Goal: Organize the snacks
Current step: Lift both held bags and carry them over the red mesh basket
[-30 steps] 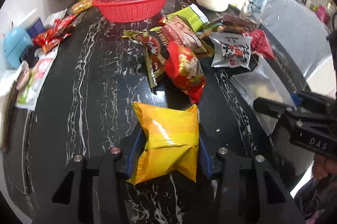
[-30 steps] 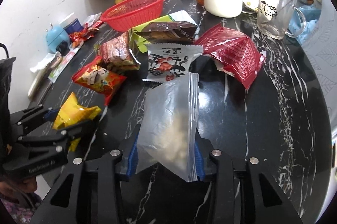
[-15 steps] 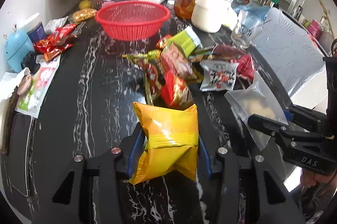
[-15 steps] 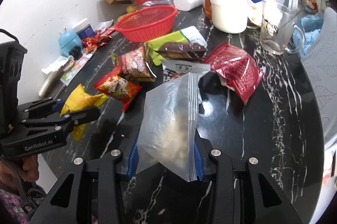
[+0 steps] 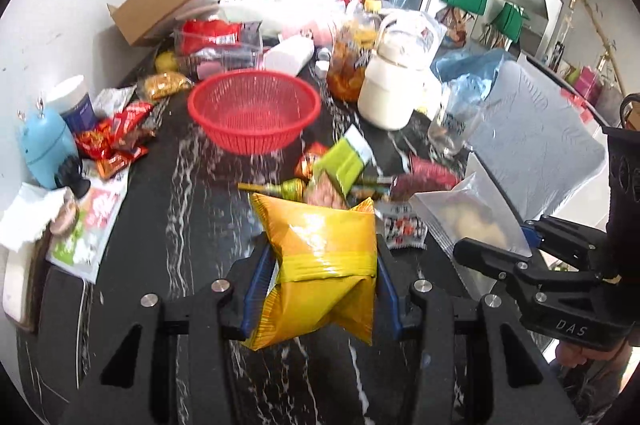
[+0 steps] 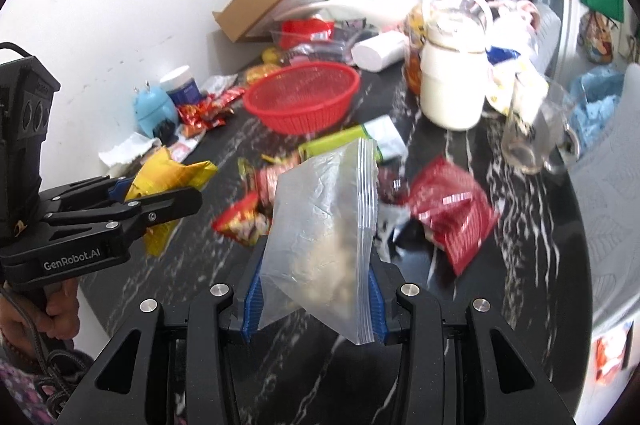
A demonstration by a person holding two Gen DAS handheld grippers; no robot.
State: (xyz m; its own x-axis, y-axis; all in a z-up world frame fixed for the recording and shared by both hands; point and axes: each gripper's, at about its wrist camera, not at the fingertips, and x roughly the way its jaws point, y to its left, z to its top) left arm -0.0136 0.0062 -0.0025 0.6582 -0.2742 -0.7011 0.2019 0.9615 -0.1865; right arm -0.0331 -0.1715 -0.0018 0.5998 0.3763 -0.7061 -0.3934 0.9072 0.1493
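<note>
My left gripper [image 5: 320, 289] is shut on a yellow snack bag [image 5: 320, 257] and holds it above the black marble table [image 5: 168, 225]. My right gripper [image 6: 314, 299] is shut on a clear zip bag [image 6: 324, 225] of pale snacks, also lifted. Each gripper shows in the other's view: the right one [image 5: 516, 257] at the right, the left one [image 6: 132, 197] at the left. A red basket [image 5: 254, 111] stands empty at the table's far middle, also in the right wrist view [image 6: 302, 95]. Loose snack packets [image 5: 340, 169] lie in front of it, among them a red packet [image 6: 452, 211].
A white jug [image 5: 394, 85], a glass mug [image 6: 532, 141] and a jar [image 5: 348, 65] stand at the back right. A cardboard box [image 5: 168, 1] and a clear tub [image 5: 218, 45] are behind the basket. A blue toy [image 5: 48, 145] and red wrappers [image 5: 116, 137] lie along the left wall.
Both grippers have lifted and pulled back from the table with their bags still held. The basket and the loose packets now appear farther away.
</note>
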